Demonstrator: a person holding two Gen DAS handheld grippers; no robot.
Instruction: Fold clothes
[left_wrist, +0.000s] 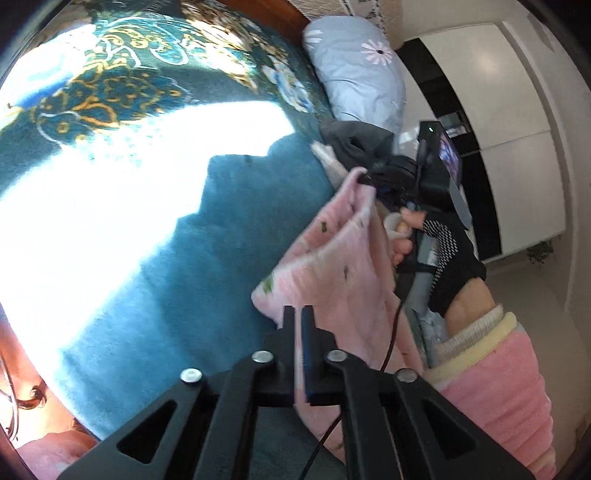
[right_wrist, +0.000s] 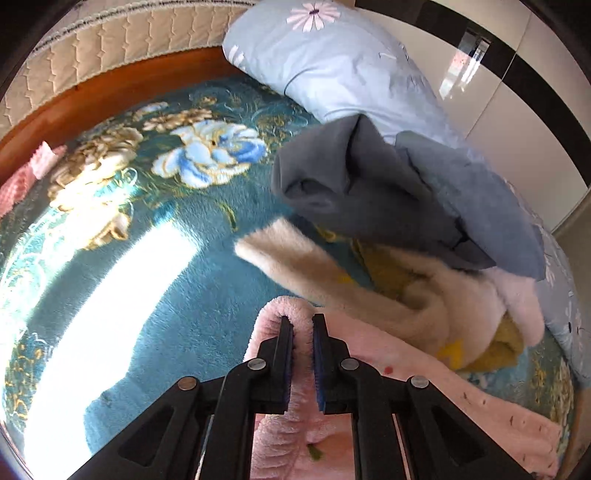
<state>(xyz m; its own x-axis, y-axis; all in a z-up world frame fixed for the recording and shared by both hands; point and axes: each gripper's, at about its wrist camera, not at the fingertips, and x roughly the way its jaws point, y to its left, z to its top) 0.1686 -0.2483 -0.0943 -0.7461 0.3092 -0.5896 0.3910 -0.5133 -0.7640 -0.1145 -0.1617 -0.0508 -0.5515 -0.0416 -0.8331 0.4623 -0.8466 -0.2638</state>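
A pink fleece garment (left_wrist: 334, 273) with small printed motifs hangs lifted above the teal floral blanket (left_wrist: 177, 258). My left gripper (left_wrist: 298, 314) is shut on its lower edge. My right gripper (right_wrist: 302, 322) is shut on a fold of the same garment (right_wrist: 424, 373). In the left wrist view the right gripper (left_wrist: 365, 179) pinches the garment's upper corner, held by a gloved hand (left_wrist: 447, 258).
A pile of clothes lies beyond: a grey-blue garment (right_wrist: 369, 184) on a cream and yellow fleece (right_wrist: 388, 291). A light blue pillow (right_wrist: 332, 62) is behind it. A wooden bed frame (right_wrist: 110, 96) and white wardrobe doors (left_wrist: 509, 122) border the bed.
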